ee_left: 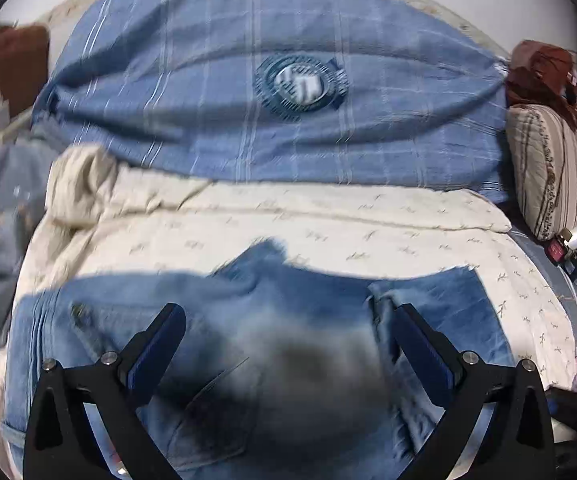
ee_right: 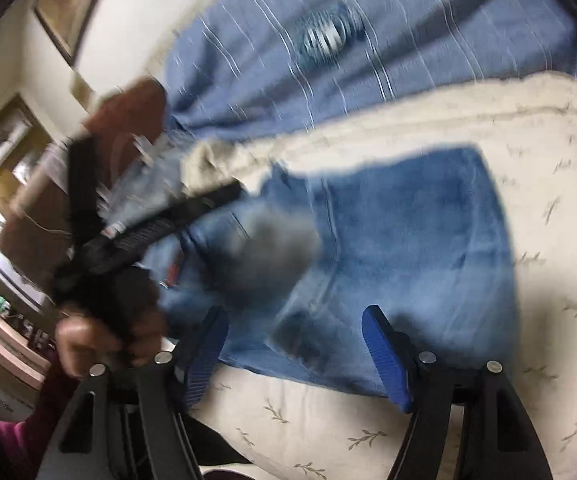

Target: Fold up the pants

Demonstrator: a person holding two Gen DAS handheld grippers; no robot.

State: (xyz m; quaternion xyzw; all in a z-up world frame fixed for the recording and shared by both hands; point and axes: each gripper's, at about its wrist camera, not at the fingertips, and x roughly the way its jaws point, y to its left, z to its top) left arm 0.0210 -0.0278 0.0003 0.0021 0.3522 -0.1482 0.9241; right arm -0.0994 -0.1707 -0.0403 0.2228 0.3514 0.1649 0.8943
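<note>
Cream leaf-print bed (ee_left: 368,232) carries the jeans (ee_left: 288,320), lying flat near its front edge, w/ bare sheet to their right and behind. Blue striped blanket (ee_left: 268,120) w/ a round badge (ee_left: 300,84) covers the back of the bed; badge text too blurred to read. Left view shows a striped pillow (ee_left: 552,168) at the right edge. Right view alone shows a hand (ee_right: 108,336) holding the left gripper (ee_right: 156,184) over the jeans' left end, plus framed pics on the wall. Left gripper fingers (ee_left: 168,340) spread wide, nothing held. Right gripper (ee_right: 292,348) fingers (ee_right: 384,356) likewise apart, above the jeans' near edge.
</note>
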